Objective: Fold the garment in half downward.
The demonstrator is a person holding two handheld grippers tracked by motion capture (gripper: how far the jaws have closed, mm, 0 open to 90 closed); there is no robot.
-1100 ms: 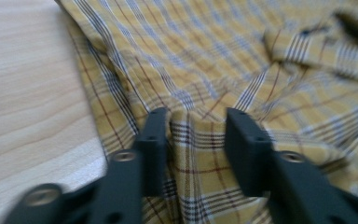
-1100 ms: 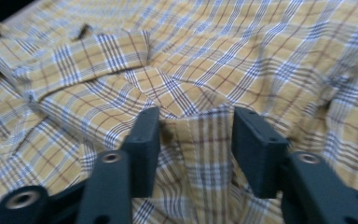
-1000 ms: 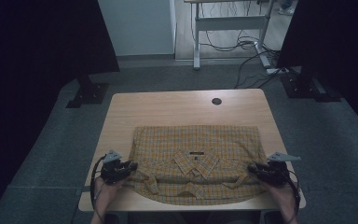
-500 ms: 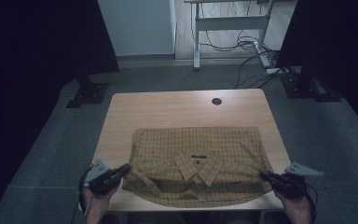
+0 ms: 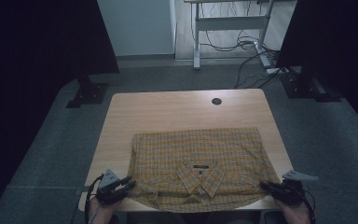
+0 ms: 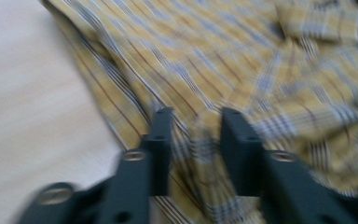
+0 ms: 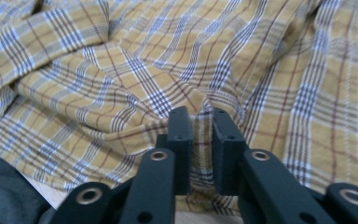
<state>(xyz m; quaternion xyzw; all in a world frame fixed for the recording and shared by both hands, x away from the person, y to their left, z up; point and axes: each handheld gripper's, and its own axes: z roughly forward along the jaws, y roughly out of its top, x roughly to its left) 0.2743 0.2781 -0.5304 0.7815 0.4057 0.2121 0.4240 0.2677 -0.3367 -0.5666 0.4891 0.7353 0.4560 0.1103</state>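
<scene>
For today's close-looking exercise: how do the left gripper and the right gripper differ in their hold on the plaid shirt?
The left gripper has just been opening its jaws, with cloth loose in the gap; the right gripper pinches a fold tight. The left sits at the plaid shirt's near-left edge, the right at its near-right corner. Both have black jaws.

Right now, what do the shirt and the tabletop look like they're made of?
The plaid shirt: thin woven fabric, probably cotton, matte; it creases softly and its yellow check with blue and brown lines looks woven in. The table: pale wood or wood-look laminate, smooth with a low sheen; faint grain shows, so I can't say which.
</scene>
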